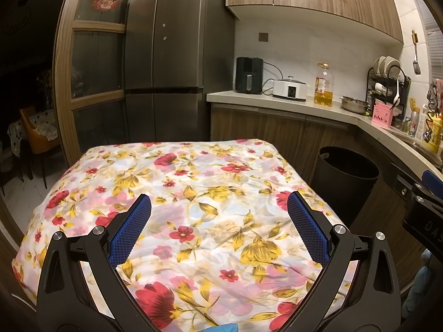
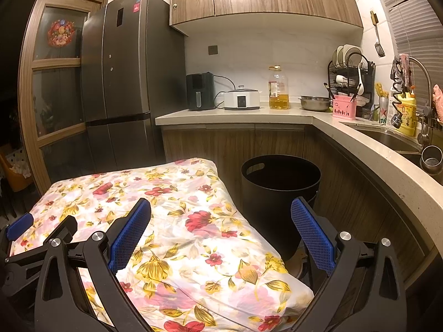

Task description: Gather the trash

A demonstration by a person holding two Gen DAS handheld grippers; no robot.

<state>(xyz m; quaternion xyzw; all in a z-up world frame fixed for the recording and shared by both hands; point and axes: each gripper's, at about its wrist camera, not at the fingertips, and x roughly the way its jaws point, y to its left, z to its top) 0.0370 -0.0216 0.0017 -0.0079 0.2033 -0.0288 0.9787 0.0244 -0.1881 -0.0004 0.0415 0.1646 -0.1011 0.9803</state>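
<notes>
Bin (image 2: 279, 193) beyond spread right fingers (image 2: 313, 235)

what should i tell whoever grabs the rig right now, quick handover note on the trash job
Left tongs: open, empty, above the floral tablecloth.
Right tongs: open, empty, over the table's right edge, facing the black bin.
The bin stands on the floor between the table and the counter cabinets; its inside is too dark to read.
Done: no trash shows on the cloth.
Left: check around for any missed piece.
</notes>
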